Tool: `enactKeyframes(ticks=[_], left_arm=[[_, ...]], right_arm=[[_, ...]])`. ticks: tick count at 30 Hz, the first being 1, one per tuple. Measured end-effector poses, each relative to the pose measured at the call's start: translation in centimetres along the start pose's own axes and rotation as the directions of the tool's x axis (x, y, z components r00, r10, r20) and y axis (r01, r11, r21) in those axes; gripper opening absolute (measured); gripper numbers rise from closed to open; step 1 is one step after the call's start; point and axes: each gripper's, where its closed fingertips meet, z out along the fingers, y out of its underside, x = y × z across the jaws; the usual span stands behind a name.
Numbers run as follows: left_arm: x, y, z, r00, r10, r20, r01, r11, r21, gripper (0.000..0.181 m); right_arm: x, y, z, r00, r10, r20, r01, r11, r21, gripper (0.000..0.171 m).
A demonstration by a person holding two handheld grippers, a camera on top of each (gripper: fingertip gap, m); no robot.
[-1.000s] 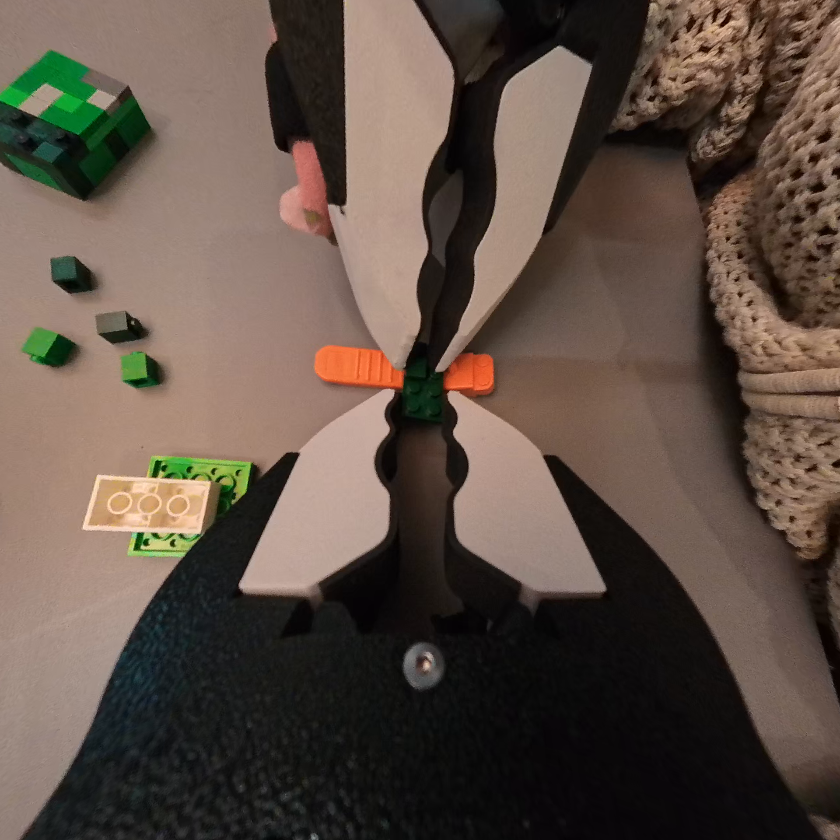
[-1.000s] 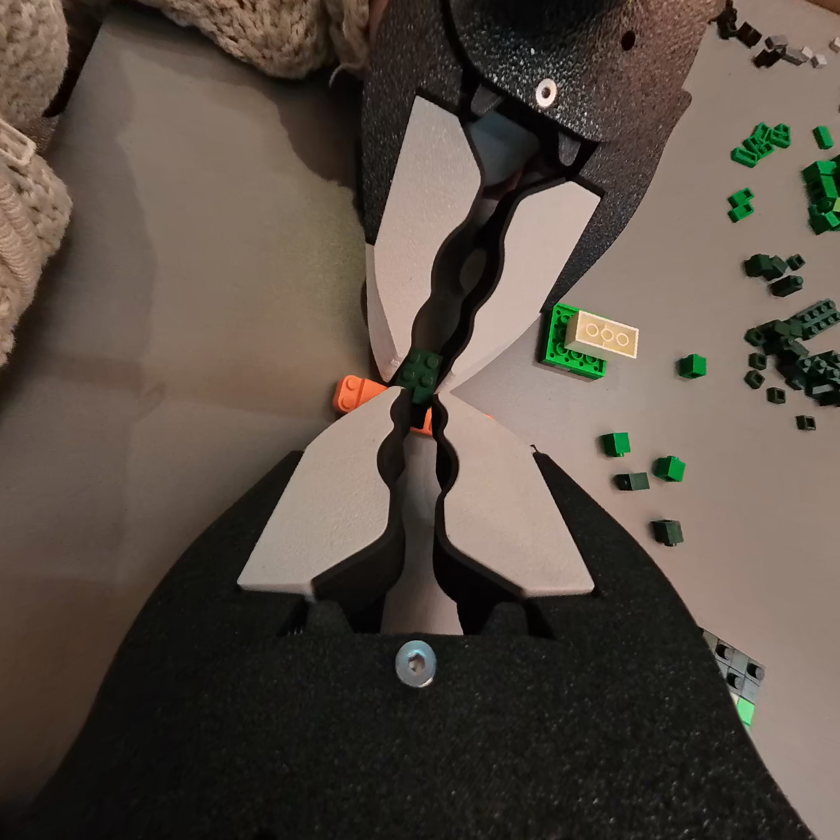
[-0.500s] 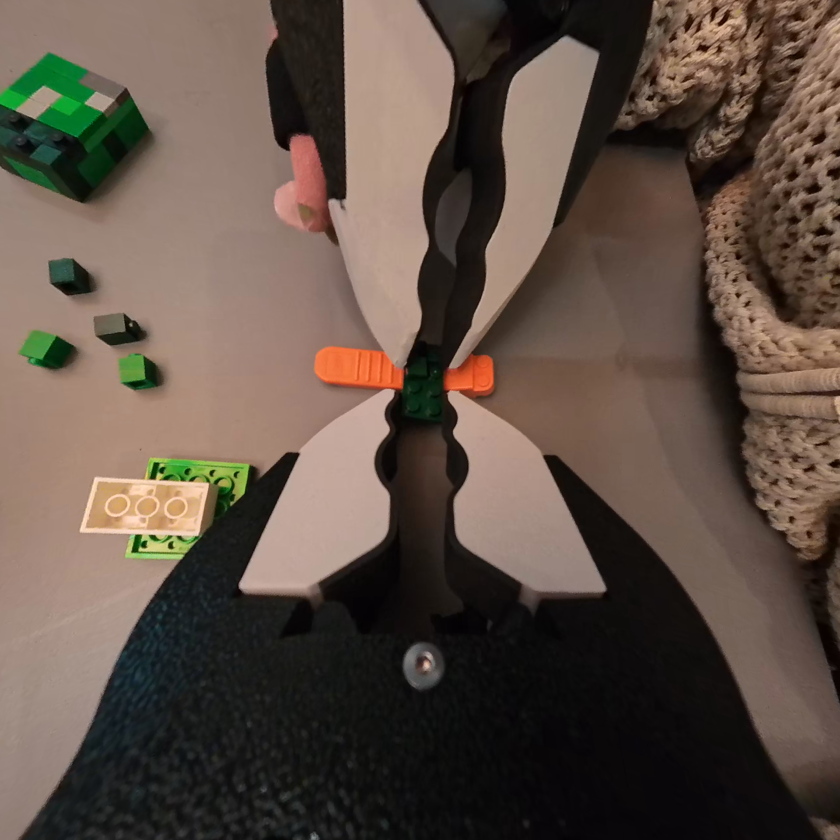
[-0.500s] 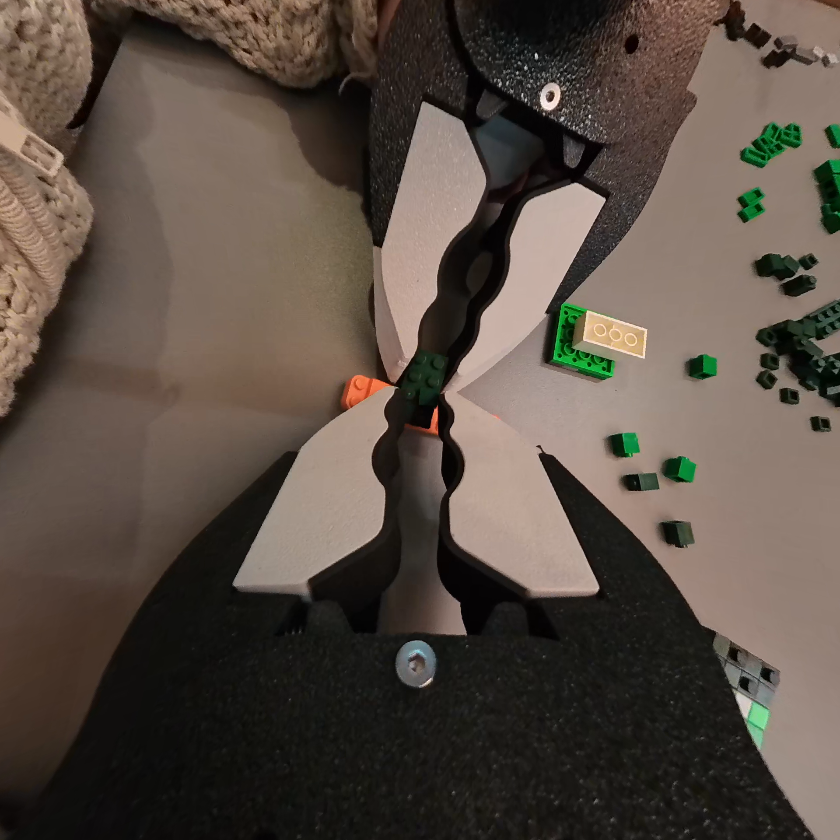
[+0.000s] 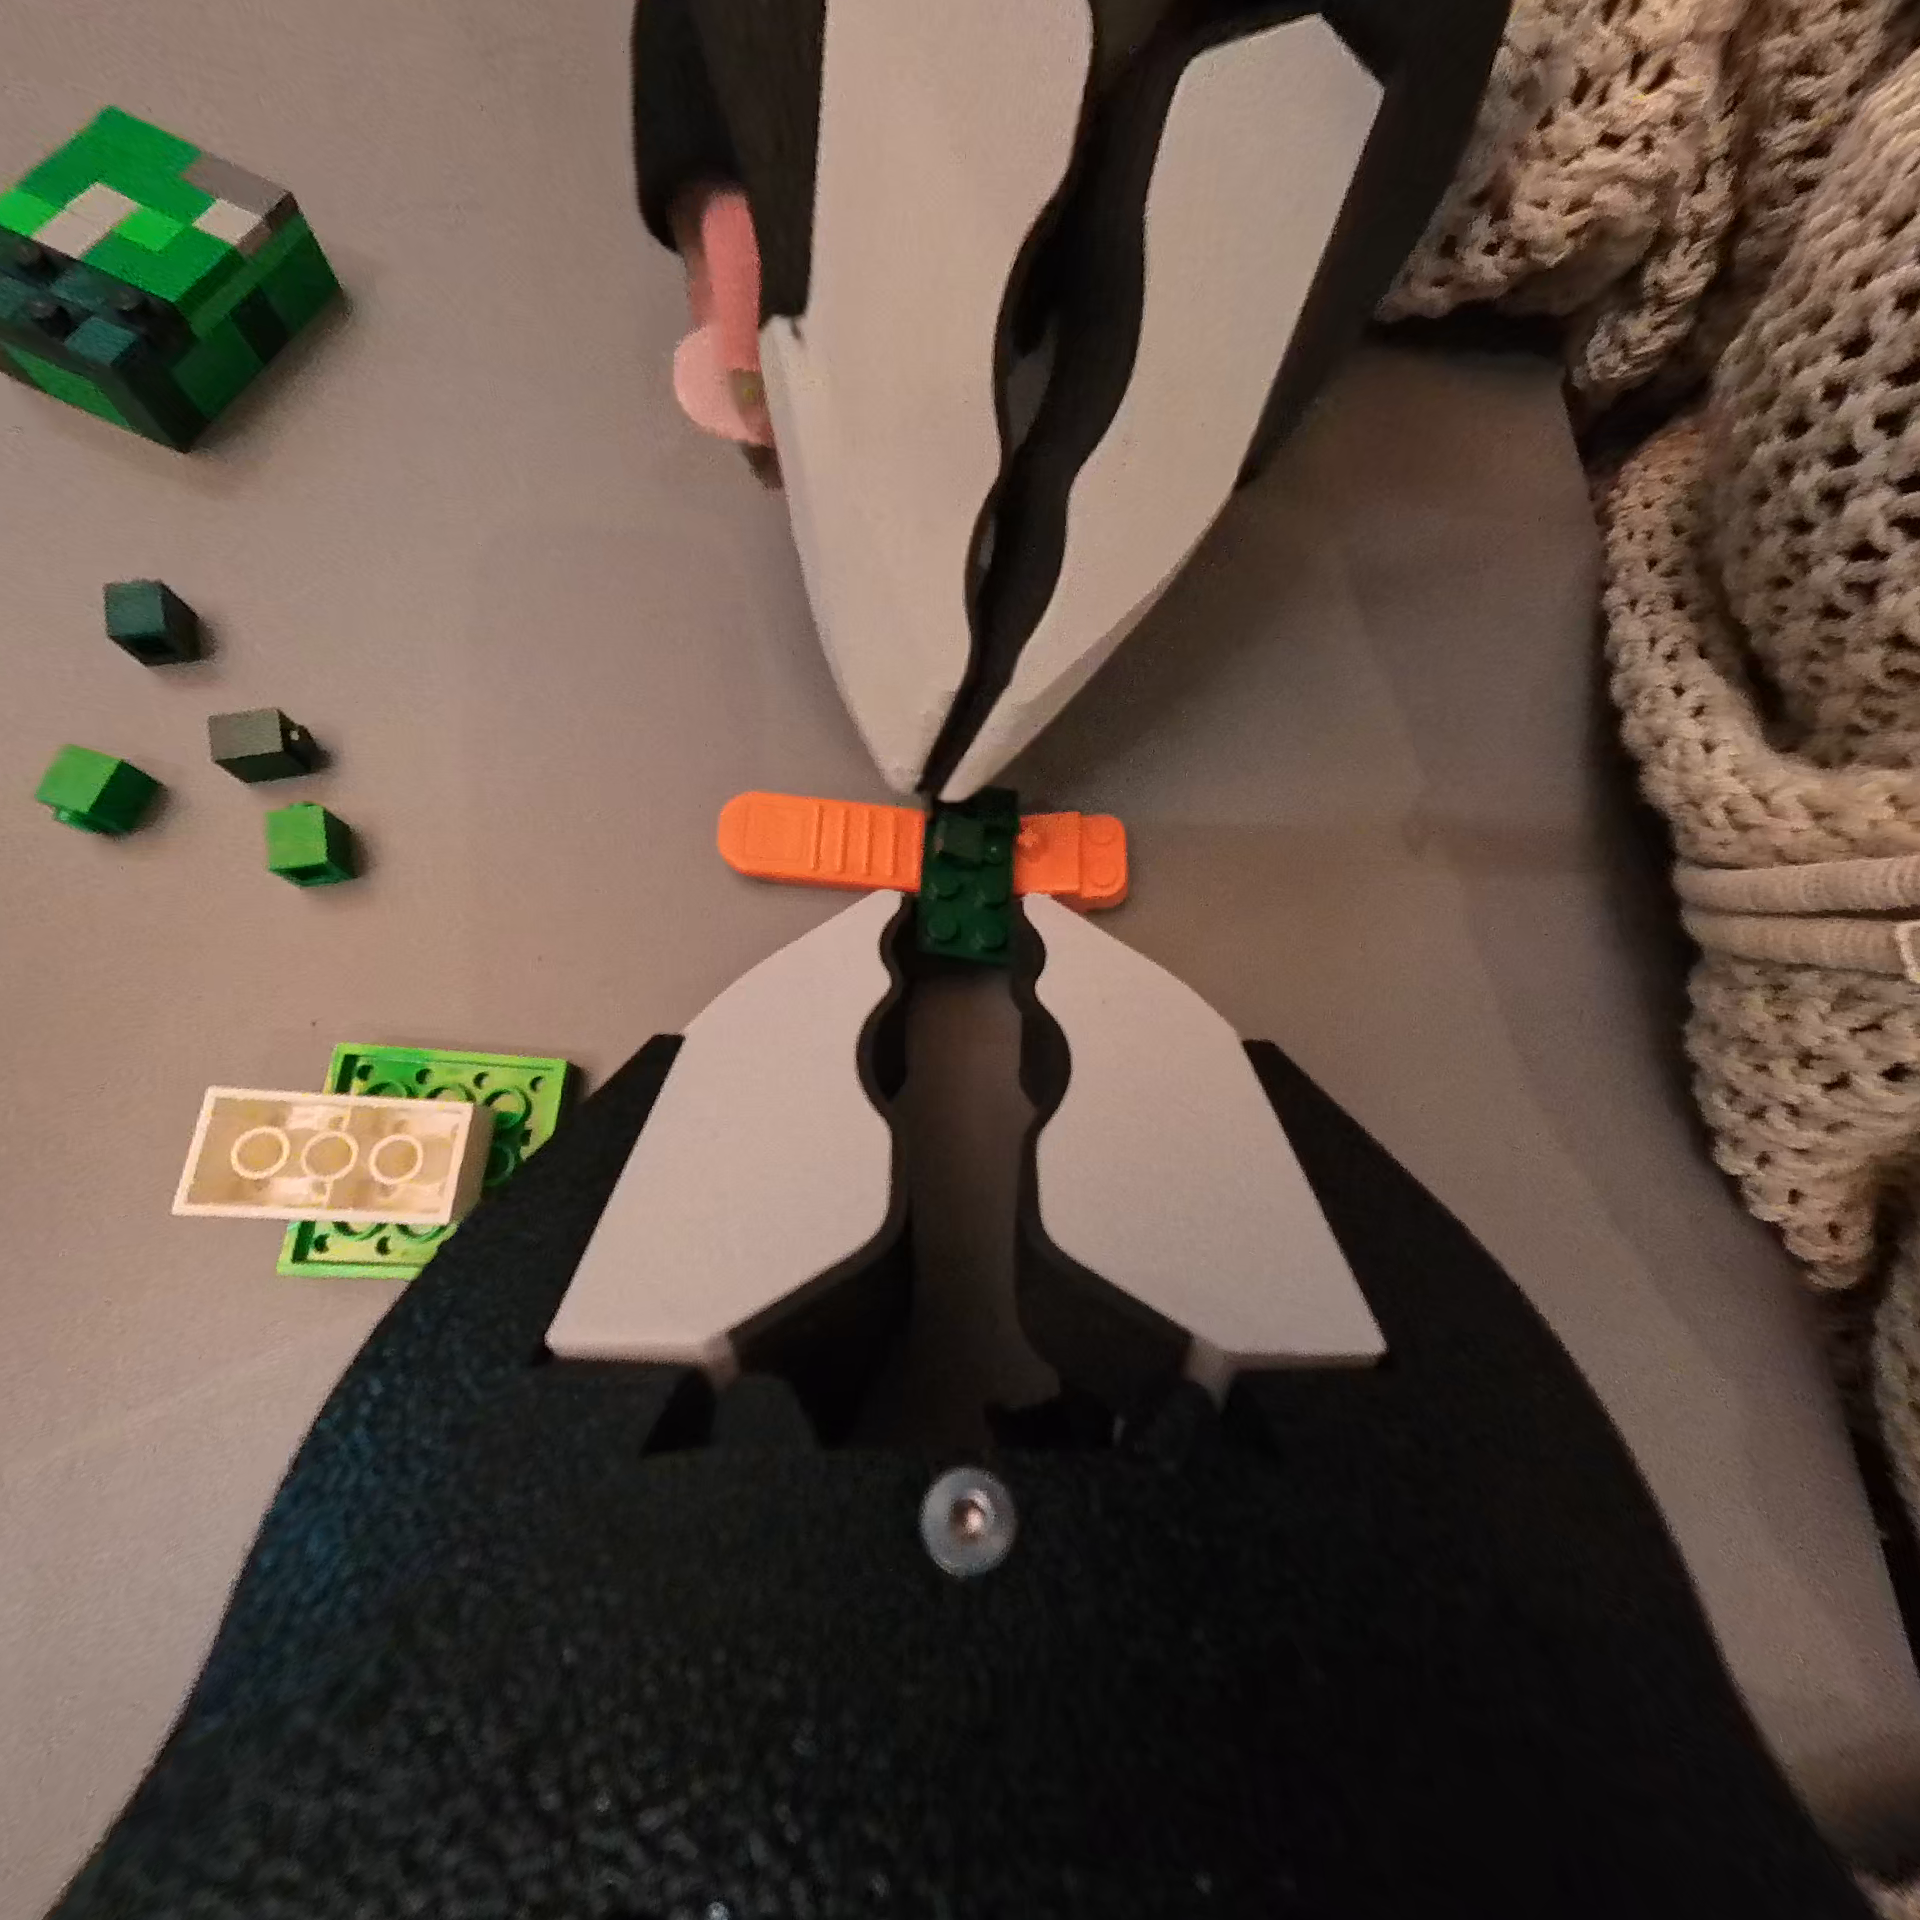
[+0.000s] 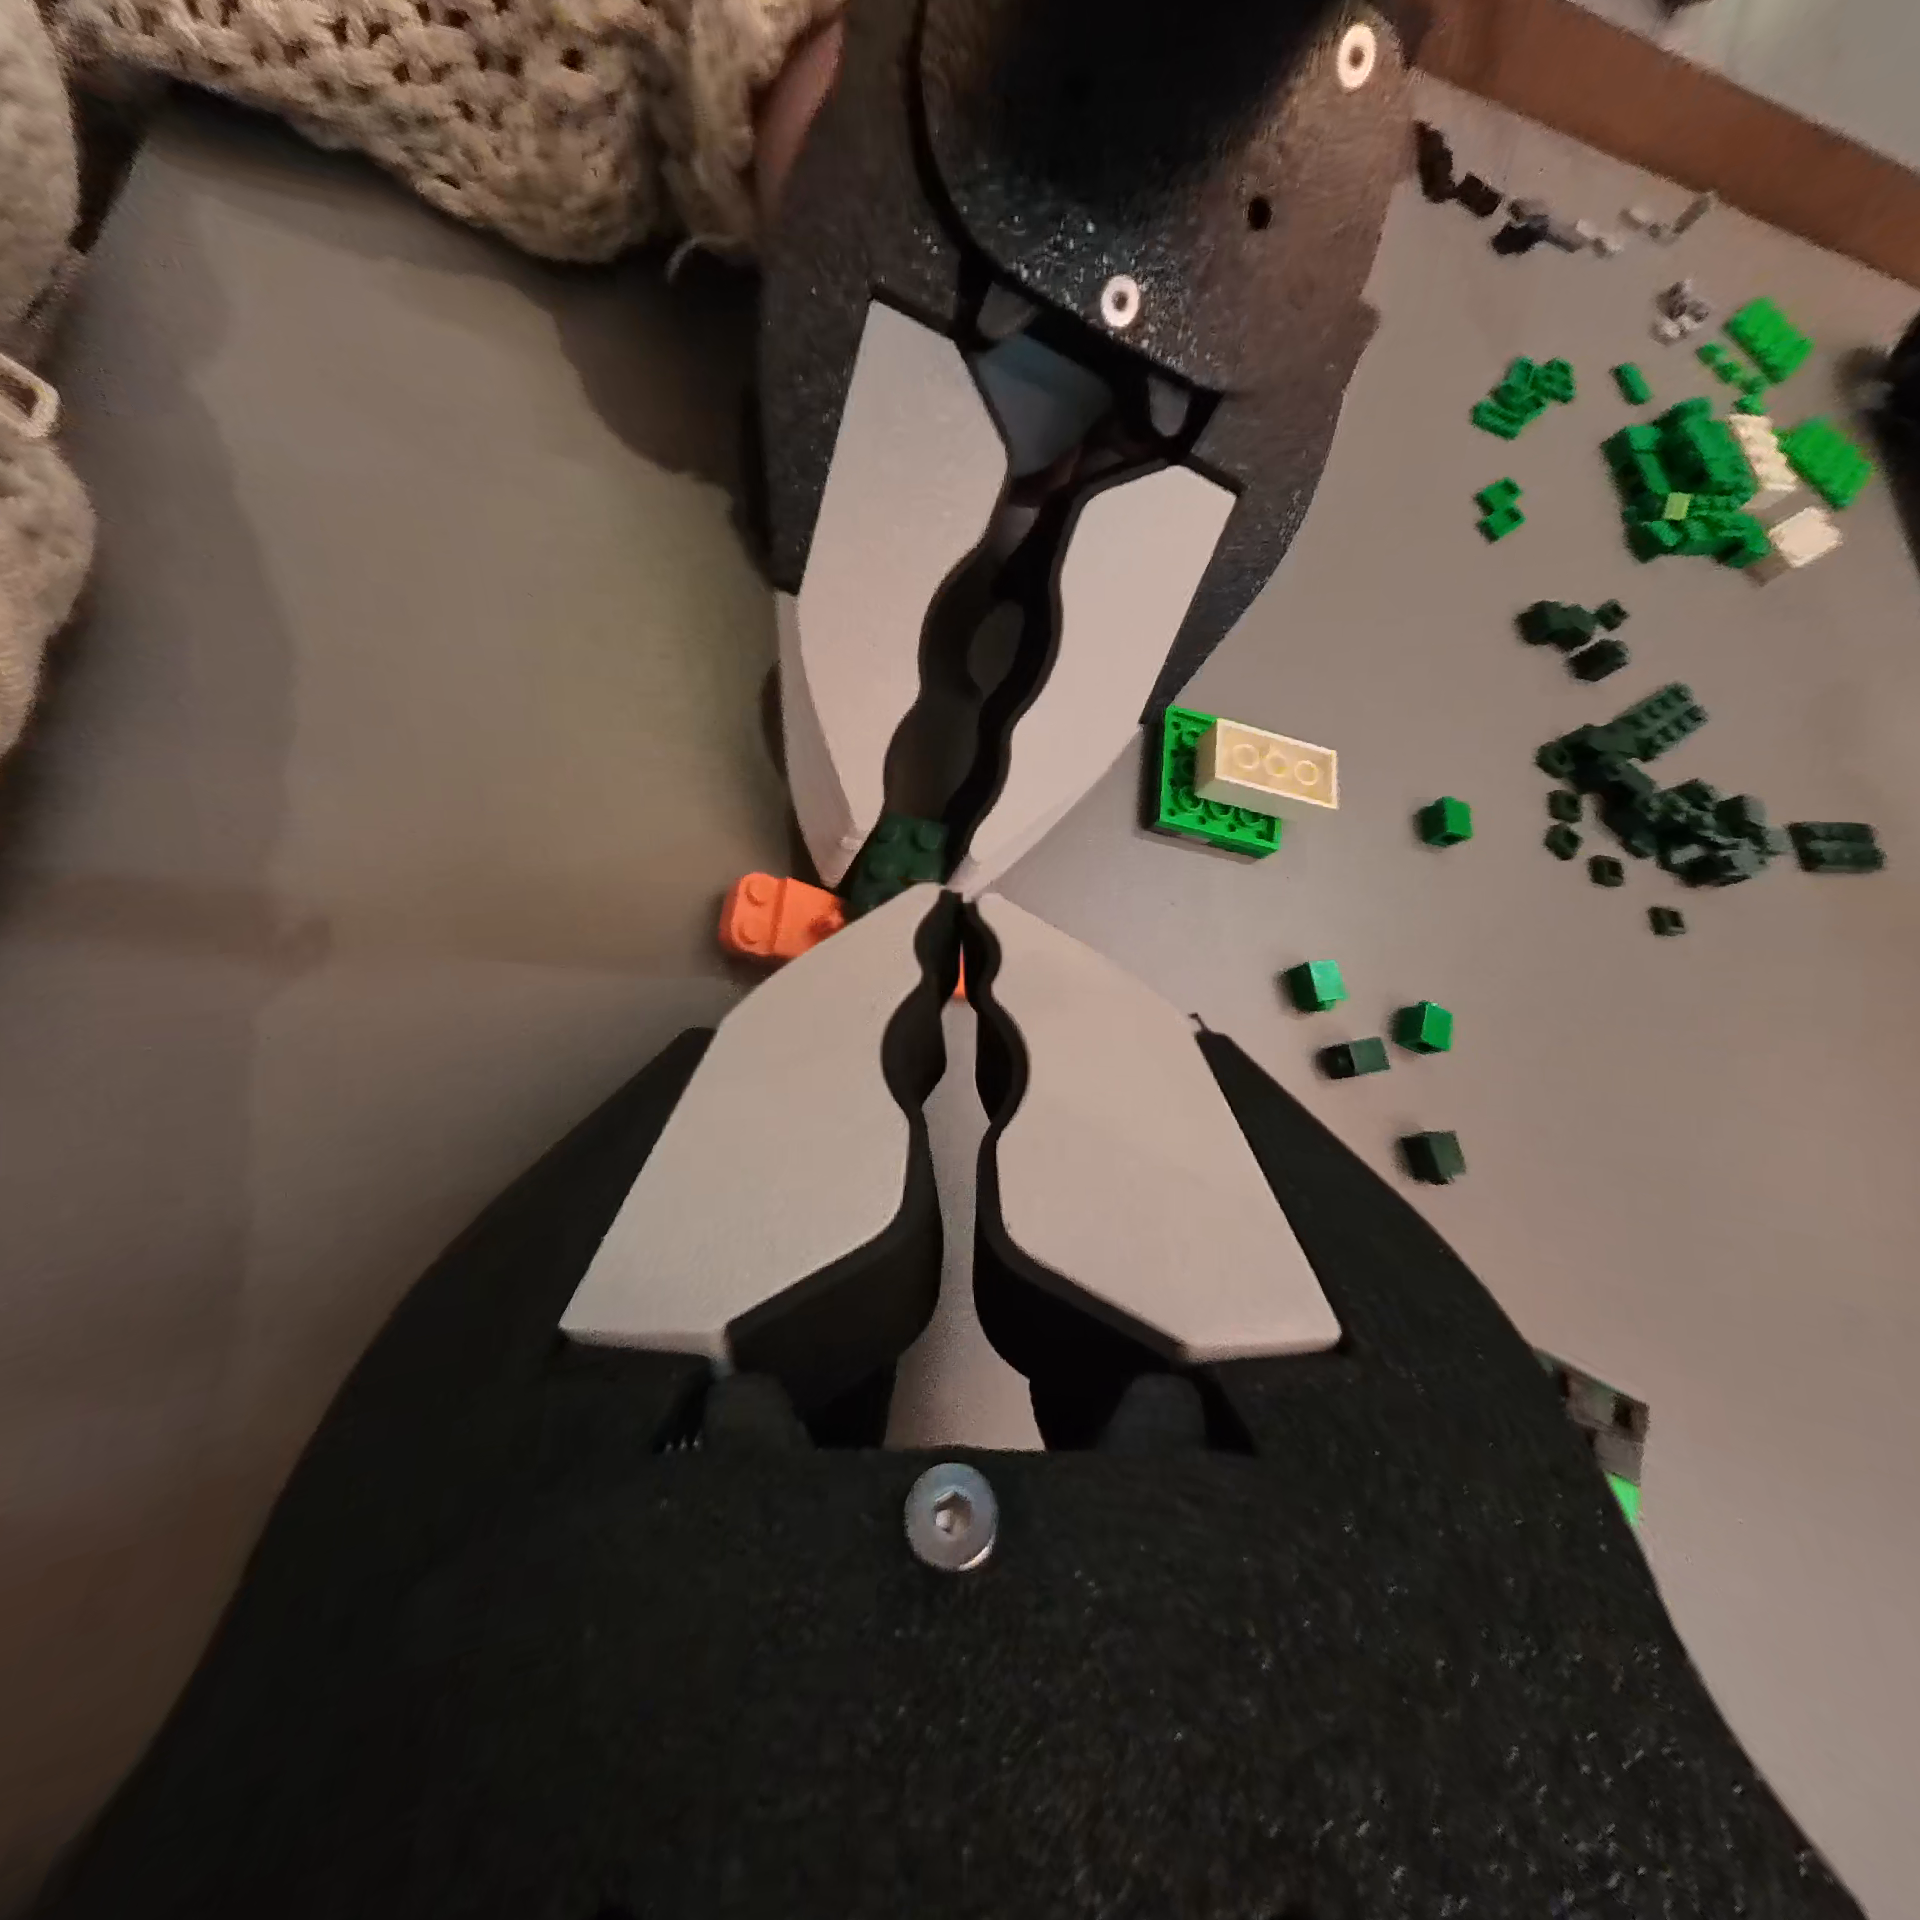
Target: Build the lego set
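Left gripper (image 5: 968, 935) pinches dark green plate (image 5: 968, 914) above orange separator (image 5: 821, 854). Right gripper (image 6: 956, 914) pressed together, nothing visibly gripped. Risk: small piece (image 5: 971, 836) half-seated, pops off if nudged.

Two close wrist views looking down, facing each other, both showing the orange separator (image 5: 821, 854) (image 6: 767, 916).

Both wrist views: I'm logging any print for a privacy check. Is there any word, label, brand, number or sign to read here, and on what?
None can be read in either view.
Orange tool: ribbed, no writing visible.
Cream brick: only round rings show.
Dark green plate: studs too small and blurred to tell.
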Motion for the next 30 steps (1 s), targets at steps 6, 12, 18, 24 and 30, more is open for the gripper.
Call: enactKeyframes(ticks=[6,12,18,24,30], left_arm=[[0.1,0.0,0.0,1.0,-0.012,-0.004,0.012,1.0,0.0,0.017],[0.1,0.0,0.0,1.0,-0.017,-0.004,0.017,1.0,-0.001,0.017],[0.1,0.0,0.0,1.0,-0.021,-0.005,0.021,1.0,0.0,0.017],[0.1,0.0,0.0,1.0,-0.026,-0.004,0.026,1.0,0.001,0.017],[0.1,0.0,0.0,1.0,-0.025,-0.003,0.025,1.0,0.005,0.017]], right_arm=[[-0.6,-0.1,0.4,0.999,0.034,0.029,-0.034,0.999,0.002,0.0],[-0.7,0.4,1.0,0.999,0.021,0.032,-0.02,0.999,-0.035,0.0],[-0.8,0.6,1.0,0.998,0.042,0.039,-0.039,0.998,-0.055,0.0],[-0.8,0.7,1.0,0.994,0.091,0.054,-0.088,0.995,-0.056,0.0],[-1.1,0.7,0.9,0.983,0.156,0.092,-0.154,0.988,-0.023,0.0]])
